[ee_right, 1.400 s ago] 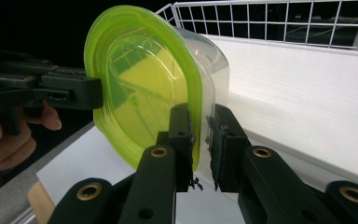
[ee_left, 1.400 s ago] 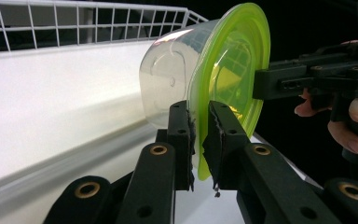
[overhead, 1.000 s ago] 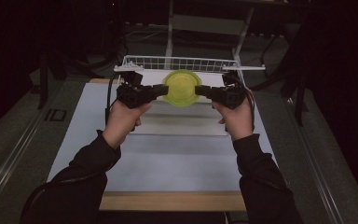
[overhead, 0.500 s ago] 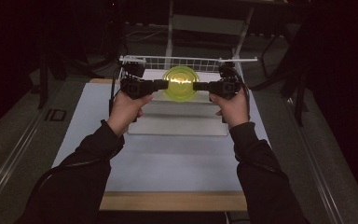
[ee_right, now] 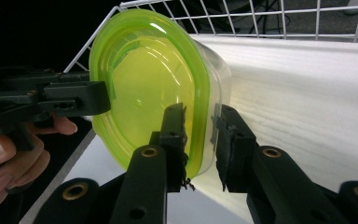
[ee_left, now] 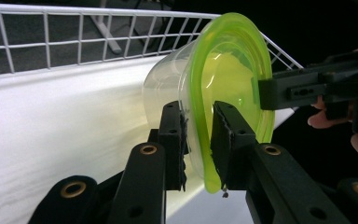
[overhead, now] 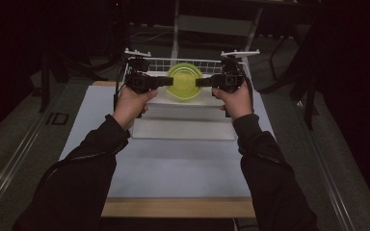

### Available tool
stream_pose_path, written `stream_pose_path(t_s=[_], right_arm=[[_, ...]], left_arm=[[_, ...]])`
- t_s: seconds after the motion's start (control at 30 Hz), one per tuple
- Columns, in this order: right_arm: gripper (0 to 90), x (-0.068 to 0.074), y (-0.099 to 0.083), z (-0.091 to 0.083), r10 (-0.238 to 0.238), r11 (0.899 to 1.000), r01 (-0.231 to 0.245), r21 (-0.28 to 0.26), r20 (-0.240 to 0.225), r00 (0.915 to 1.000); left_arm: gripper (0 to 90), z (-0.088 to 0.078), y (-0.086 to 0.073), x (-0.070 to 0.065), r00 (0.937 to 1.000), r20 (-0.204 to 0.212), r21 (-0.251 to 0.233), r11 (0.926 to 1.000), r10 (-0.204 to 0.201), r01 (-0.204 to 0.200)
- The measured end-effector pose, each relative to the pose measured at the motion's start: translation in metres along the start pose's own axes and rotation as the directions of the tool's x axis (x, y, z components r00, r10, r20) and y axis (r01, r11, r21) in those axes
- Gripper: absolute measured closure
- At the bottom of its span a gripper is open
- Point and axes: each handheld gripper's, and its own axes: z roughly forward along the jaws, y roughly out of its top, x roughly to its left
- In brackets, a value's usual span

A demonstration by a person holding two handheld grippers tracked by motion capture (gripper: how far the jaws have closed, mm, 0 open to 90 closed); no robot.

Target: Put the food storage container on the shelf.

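Left gripper view: both grippers' jaws, lately easing, straddle the lidded container's (ee_left: pixel 214 93) lime rim; light, probably slippery plastic, best gripped there

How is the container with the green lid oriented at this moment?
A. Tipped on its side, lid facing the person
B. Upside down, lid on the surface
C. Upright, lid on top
A: the container is tipped sideways, and its green lid faces the person.
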Motion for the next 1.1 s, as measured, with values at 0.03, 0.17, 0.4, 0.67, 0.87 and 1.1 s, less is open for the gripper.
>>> stream_pose_path(t_s=[0.03,0.17,0.4,0.67,0.87,1.1], right_arm=[[72.9,0.000,0.001,0.001,-0.001,1.000,0.001,0.000,0.001,1.0000],[66.1,-0.001,0.002,0.007,0.006,1.000,-0.006,-0.011,0.014,0.9999],[60.2,-0.001,0.007,0.011,-0.002,1.000,0.003,-0.027,0.042,0.9991],[57.4,-0.007,0.011,0.012,0.014,0.999,-0.013,-0.038,0.048,0.9987],[57.6,-0.013,0.012,0.016,0.036,0.998,-0.035,-0.049,0.038,0.9986],[53.3,-0.008,0.013,0.015,0.005,0.998,-0.003,-0.061,0.029,0.9996]], left_arm=[[72.7,0.001,0.000,0.001,1.0000,-0.005,-0.003,1.0000,0.006,-0.006],[66.6,0.008,0.001,0.005,1.0000,-0.004,-0.017,0.9998,0.005,-0.005],[61.3,0.014,0.003,0.008,0.9999,-0.012,-0.035,0.9994,0.006,-0.007],[58.2,0.019,0.006,0.017,0.9990,-0.043,-0.040,0.9992,-0.009,0.007],[54.2,0.022,0.006,0.018,0.9985,-0.055,-0.056,0.9984,-0.003,0.000],[47.7,0.021,0.007,0.017,0.9983,-0.056,-0.067,0.9977,-0.011,0.007]])
